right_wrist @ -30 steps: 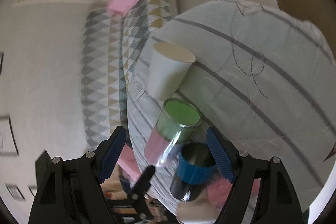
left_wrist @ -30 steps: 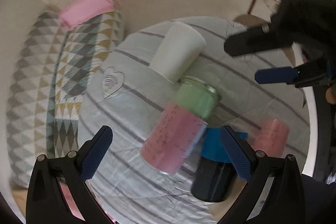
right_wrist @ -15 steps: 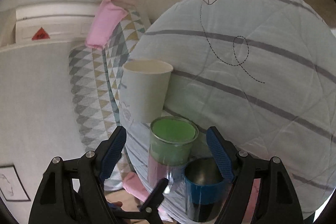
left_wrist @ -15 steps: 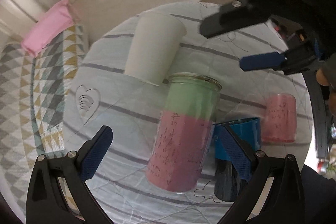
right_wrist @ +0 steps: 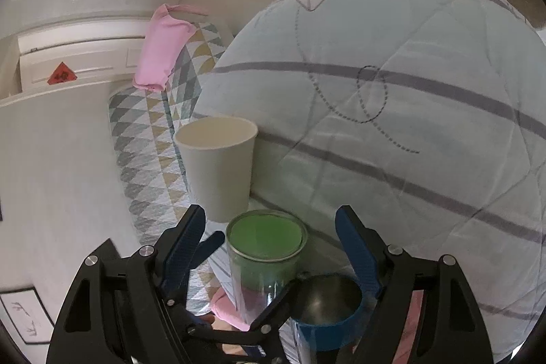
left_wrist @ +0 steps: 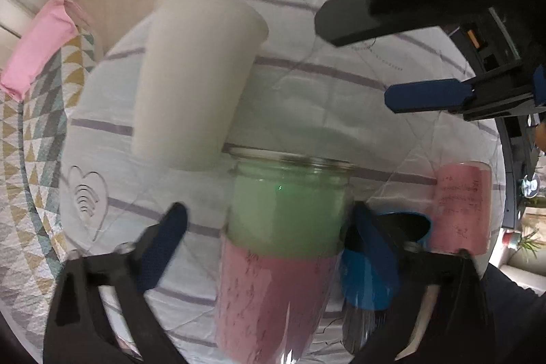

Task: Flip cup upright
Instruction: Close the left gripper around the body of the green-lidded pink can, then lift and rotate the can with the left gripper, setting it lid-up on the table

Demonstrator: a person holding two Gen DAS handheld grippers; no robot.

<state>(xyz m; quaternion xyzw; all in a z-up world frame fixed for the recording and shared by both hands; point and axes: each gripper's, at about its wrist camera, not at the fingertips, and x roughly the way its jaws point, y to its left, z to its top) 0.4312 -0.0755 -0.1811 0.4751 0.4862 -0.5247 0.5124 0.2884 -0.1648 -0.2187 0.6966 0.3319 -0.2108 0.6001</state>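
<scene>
An upside-down glass jar cup (left_wrist: pixel 283 244) with green and pink paper inside stands on the round table (left_wrist: pixel 341 84); its green base also shows in the right wrist view (right_wrist: pixel 264 236). My left gripper (left_wrist: pixel 269 241) is open, its fingers on either side of the jar, not touching it. My right gripper (right_wrist: pixel 271 232) is open above the jar, and shows in the left wrist view (left_wrist: pixel 375 46) at the upper right. A white paper cup (left_wrist: pixel 194 81) stands upside down just behind the jar.
A dark metal cup with a blue band (right_wrist: pixel 327 309) stands next to the jar. A small pink-lined glass (left_wrist: pixel 460 207) stands at the right. A patterned rug (right_wrist: pixel 153 152) with a pink cushion (right_wrist: pixel 163 46) lies beyond the table's edge.
My left gripper has moved forward, so its fingers now flank the jar. My right gripper has come closer over the jar. Both stay open.
</scene>
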